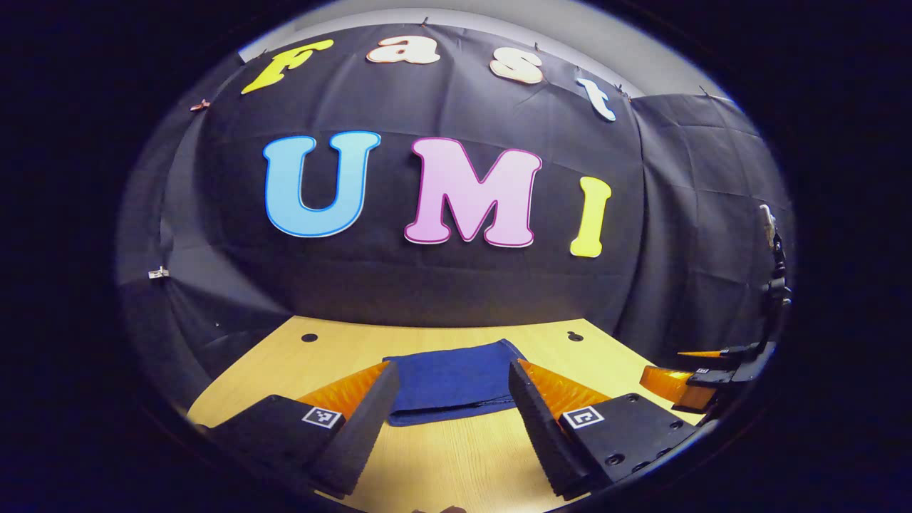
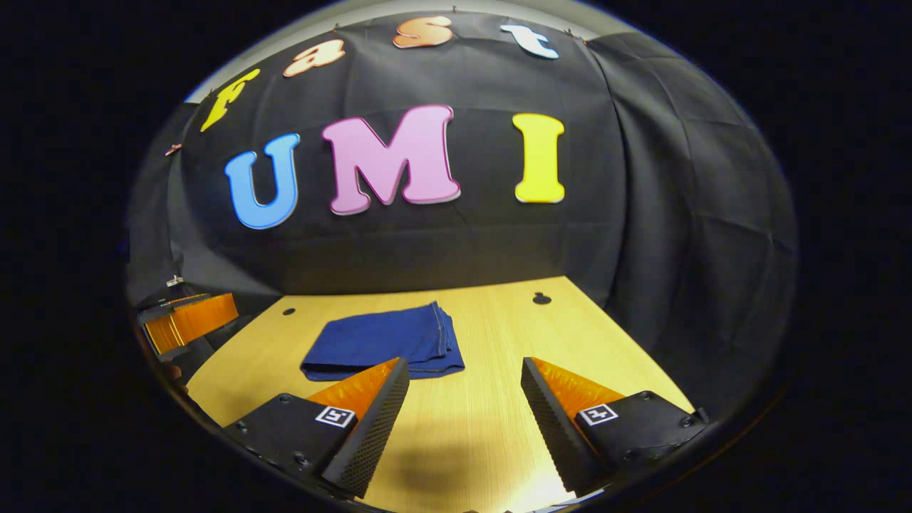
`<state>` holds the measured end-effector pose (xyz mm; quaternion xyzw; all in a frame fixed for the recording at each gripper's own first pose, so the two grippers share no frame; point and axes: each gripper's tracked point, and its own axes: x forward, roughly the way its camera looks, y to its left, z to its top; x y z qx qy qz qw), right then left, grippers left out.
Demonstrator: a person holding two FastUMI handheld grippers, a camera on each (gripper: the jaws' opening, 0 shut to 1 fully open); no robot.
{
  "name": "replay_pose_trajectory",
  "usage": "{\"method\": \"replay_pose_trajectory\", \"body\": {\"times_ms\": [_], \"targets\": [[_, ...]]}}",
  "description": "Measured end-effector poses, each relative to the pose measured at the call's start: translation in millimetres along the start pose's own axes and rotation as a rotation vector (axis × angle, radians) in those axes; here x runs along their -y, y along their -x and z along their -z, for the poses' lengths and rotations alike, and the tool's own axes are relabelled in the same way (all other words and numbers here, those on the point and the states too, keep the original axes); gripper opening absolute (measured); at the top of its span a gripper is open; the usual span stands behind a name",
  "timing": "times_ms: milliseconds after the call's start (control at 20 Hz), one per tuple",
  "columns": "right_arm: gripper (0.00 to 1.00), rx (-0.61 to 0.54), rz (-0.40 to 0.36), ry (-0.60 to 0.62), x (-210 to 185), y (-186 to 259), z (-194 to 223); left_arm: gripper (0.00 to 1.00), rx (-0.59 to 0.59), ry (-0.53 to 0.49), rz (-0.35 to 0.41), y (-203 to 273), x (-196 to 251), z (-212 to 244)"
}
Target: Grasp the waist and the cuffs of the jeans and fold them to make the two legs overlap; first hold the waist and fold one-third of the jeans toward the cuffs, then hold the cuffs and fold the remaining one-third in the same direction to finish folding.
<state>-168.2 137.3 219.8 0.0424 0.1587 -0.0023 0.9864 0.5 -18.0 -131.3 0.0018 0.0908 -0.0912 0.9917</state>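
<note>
Left gripper view: dark blue denim jeans point(image 1: 456, 381) lie as a compact layered bundle on my light wooden bench point(image 1: 456, 463) | left tongs point(image 1: 449, 410) wide apart, empty | right tongs point(image 2: 463, 406) wide apart, empty, jeans beyond them | folding looks complete; nothing left.

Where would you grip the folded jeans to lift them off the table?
Take the jeans at the stacked edge on the right in the right gripper view, coming in low along the table. There the layers end together, so one pinch probably catches them all.
</note>
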Motion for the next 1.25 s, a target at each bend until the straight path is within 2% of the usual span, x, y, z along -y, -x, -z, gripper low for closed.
{"method": "replay_pose_trajectory", "body": {"times_ms": [200,350,550,700,850,1150,1250], "targets": [[0.97,0.129,-0.043,0.048,-26.8,55.1,-58.4,0.96,0.073,-0.010,-0.043,64.4,-17.9,-41.4],[0.97,0.195,-0.052,0.046,-31.6,86.5,-78.8,0.96,0.102,-0.041,-0.056,105.9,-21.4,-51.7],[0.97,0.169,-0.052,-0.013,-36.4,119.5,-66.7,0.96,0.076,-0.061,-0.064,139.6,-18.5,-41.4],[0.97,0.155,-0.058,0.009,-39.9,132.6,-43.9,0.96,0.082,-0.080,-0.060,156.9,-13.8,-37.2],[0.97,0.109,-0.098,0.023,-53.9,139.8,-24.2,0.96,0.076,-0.087,-0.074,169.0,-21.5,-32.2],[0.97,0.132,-0.164,0.030,-86.6,140.6,-32.3,0.97,0.069,-0.092,-0.134,185.1,-50.5,-30.7],[0.97,0.109,-0.194,0.027,-99.4,141.0,-24.2,0.96,0.068,-0.091,-0.140,189.5,-55.4,-28.9]]}}
